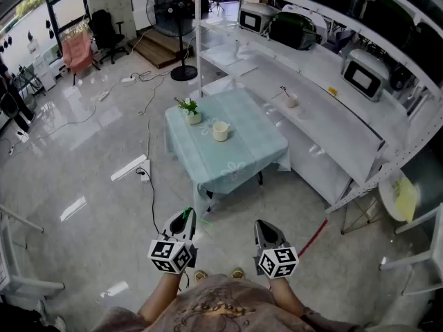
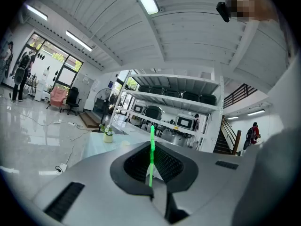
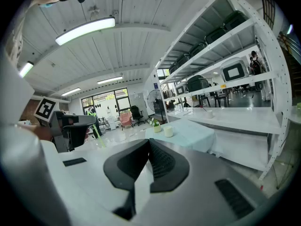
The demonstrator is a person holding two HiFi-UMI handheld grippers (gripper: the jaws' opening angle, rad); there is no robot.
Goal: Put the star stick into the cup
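Head view: left claw (image 1: 184,220), jaws pressed together on the thin green star stick (image 2: 151,147), which stands upright between them; right claw (image 1: 267,230), jaws together with nothing between; both held over the floor (image 1: 104,185), well apart from the desk (image 1: 242,168) bearing the cream cup (image 1: 220,131) beside a potted plant (image 1: 190,111)

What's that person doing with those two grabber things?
A person holds a gripper in each hand. The left gripper is shut on a thin green stick. The right gripper is shut and empty. The cup sits on the blue-clothed table ahead, beside a little flower pot. The stick is not in the cup yet.
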